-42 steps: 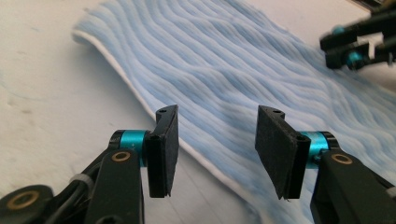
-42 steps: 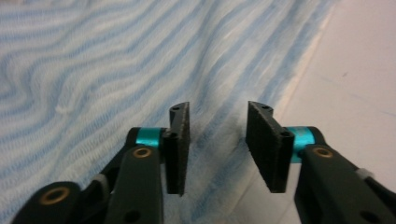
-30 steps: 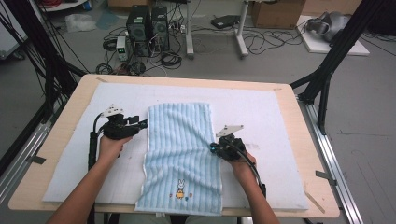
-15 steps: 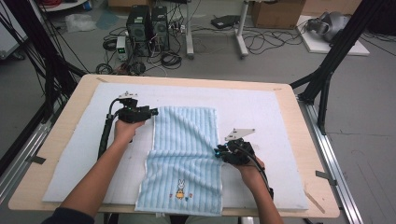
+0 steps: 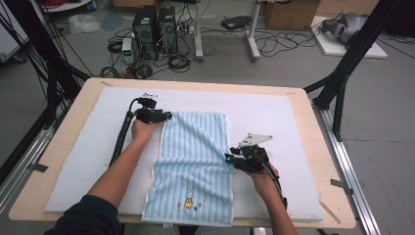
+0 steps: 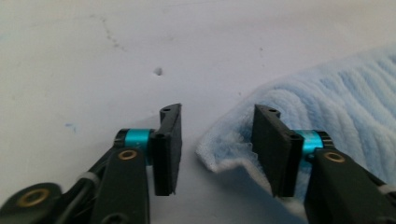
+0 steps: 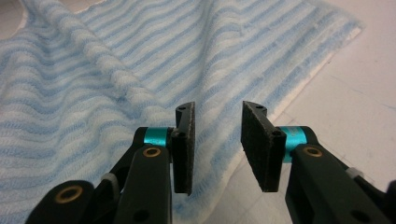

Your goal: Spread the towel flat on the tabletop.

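Left gripper (image 5: 164, 116): jaws parted, at the far left corner of the towel (image 5: 195, 166). In the left gripper view (image 6: 217, 140) that corner lies curled between the jaws, against the right-hand one; no pad presses it. The jaws have just been closing slightly.

Right gripper (image 5: 230, 159): at the towel's right edge, about midway along it. Its jaws have just been opening; in the right gripper view (image 7: 217, 144) they stand apart above the towel's (image 7: 116, 84) edge strip, holding nothing.

Towel: pale blue, ribbed with stripes, a small rabbit figure near its near end. It lies flat with its long axis running from the near edge of the mat (image 5: 293, 117) toward the far edge, the near end overhanging the mat's edge. Folds ripple across the middle.

Surface: white mat covering a light wooden table (image 5: 73, 98), with marks and specks visible on the mat.

Room: grey floor, computer towers (image 5: 154, 29), loose cables, black frame legs at either side.
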`<state>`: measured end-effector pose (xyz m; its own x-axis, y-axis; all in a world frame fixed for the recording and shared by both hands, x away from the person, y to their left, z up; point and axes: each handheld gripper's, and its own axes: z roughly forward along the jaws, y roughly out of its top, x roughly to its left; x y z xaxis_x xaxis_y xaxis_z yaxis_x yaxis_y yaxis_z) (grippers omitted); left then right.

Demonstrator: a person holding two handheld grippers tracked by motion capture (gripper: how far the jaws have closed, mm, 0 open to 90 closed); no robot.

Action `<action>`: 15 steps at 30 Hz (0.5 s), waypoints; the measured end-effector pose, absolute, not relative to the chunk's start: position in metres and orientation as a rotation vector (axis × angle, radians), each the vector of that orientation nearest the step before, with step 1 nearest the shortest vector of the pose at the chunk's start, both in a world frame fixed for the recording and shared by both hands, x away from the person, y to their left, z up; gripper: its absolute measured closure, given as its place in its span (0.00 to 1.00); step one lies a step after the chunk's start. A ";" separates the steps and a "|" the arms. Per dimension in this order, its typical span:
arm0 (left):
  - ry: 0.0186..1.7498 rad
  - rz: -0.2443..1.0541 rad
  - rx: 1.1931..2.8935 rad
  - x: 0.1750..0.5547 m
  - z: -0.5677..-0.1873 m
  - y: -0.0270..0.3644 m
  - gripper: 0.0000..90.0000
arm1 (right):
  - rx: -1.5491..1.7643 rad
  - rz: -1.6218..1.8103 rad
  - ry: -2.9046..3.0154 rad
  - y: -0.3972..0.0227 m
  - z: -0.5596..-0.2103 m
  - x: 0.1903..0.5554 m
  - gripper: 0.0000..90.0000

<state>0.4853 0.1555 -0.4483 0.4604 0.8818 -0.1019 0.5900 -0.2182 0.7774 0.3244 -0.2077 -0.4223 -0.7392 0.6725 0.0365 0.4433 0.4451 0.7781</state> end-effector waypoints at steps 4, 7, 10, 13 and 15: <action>1.168 0.552 2.013 0.479 -0.447 0.143 0.54 | 0.970 1.182 2.419 -0.208 -0.422 0.324 0.70; 1.090 0.559 2.061 0.475 -0.446 0.137 0.76 | 0.975 1.187 2.416 -0.209 -0.422 0.325 0.69; 1.083 0.574 2.057 0.476 -0.444 0.138 0.94 | 0.981 1.189 2.415 -0.209 -0.423 0.325 0.68; 1.145 0.631 1.981 0.481 -0.441 0.149 0.95 | 0.983 1.192 2.413 -0.209 -0.423 0.325 0.68; 1.172 0.671 1.948 0.483 -0.438 0.155 0.94 | 0.987 1.194 2.408 -0.209 -0.423 0.325 0.68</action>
